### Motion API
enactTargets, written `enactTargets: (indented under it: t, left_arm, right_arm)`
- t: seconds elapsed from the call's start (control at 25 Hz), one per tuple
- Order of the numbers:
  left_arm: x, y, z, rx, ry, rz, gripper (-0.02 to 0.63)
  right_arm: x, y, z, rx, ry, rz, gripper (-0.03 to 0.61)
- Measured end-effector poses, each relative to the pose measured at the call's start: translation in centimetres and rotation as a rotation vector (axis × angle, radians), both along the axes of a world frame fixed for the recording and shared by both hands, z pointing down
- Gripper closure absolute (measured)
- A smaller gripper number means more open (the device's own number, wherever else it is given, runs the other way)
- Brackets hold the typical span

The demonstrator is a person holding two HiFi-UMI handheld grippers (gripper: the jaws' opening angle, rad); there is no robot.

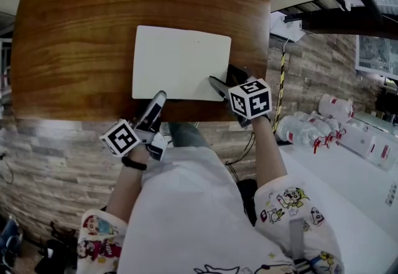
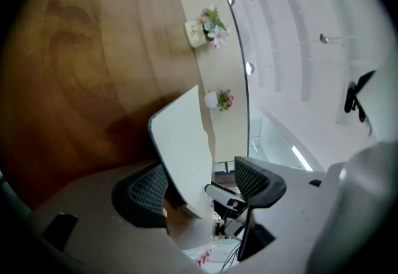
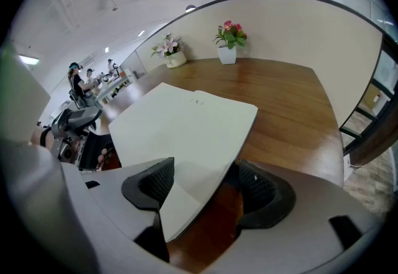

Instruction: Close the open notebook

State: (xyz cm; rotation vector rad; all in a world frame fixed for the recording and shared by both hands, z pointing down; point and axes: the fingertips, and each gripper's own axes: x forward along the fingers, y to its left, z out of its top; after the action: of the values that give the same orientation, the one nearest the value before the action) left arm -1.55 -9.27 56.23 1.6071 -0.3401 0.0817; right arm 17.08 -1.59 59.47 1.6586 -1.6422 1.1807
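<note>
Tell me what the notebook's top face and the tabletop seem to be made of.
The notebook: paper or thin card, matte off-white. The face is plain and flat, with no glare. Whether it is a cover or a page is unclear.
The tabletop: wood or wood-look veneer, brown with streaked grain. The finish looks semi-gloss, with a soft sheen in the right gripper view.

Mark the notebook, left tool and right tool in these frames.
notebook (image 1: 180, 61): head view, middle of its white top face.
left tool (image 2: 200, 174): left gripper view, midway between its two fingertips.
right tool (image 3: 205, 173): right gripper view, midway between its two fingertips.
</note>
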Motion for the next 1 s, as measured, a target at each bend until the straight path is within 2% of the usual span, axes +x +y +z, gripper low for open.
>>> enactTargets:
  t: [0.12,0.32,0.48,0.52,0.6,0.68,1.0]
  left_arm:
    - [0.4,-0.6,0.0,-0.008,0.005,-0.026,0.295]
    - [1.1,-2.2,0.1,0.030,-0.007,-0.027,0.309]
    - [0.9,-3.8,0.8,0.053,-0.062,-0.049,0.453]
    - [0.8,-4.1,1.0,0.048,-0.077,-0.059,0.469]
    - [0.2,-4.4,1.6,0.046,-0.133,-0.068,0.542]
    - [-0.1,-4.6,1.9,0.080,-0.186,-0.051,0.583]
    - [0.3,-4.9,0.7,0.143,-0.167,-0.033,0.595]
  right_arm:
    - [0.1,0.2,0.0,0.000,0.001,0.001,0.291]
    - [0.1,0.2,0.0,0.003,0.002,0.002,0.291]
    - [0.1,0.1,0.0,0.008,0.001,0.007,0.291]
    - [0.0,0.1,0.0,0.008,0.001,0.007,0.290]
    - [0.0,0.1,-0.1,0.009,0.001,0.007,0.291]
    - [0.0,0.2,-0.1,0.011,-0.001,0.007,0.291]
    - [0.2,0.1,-0.2,0.046,0.000,0.034,0.291]
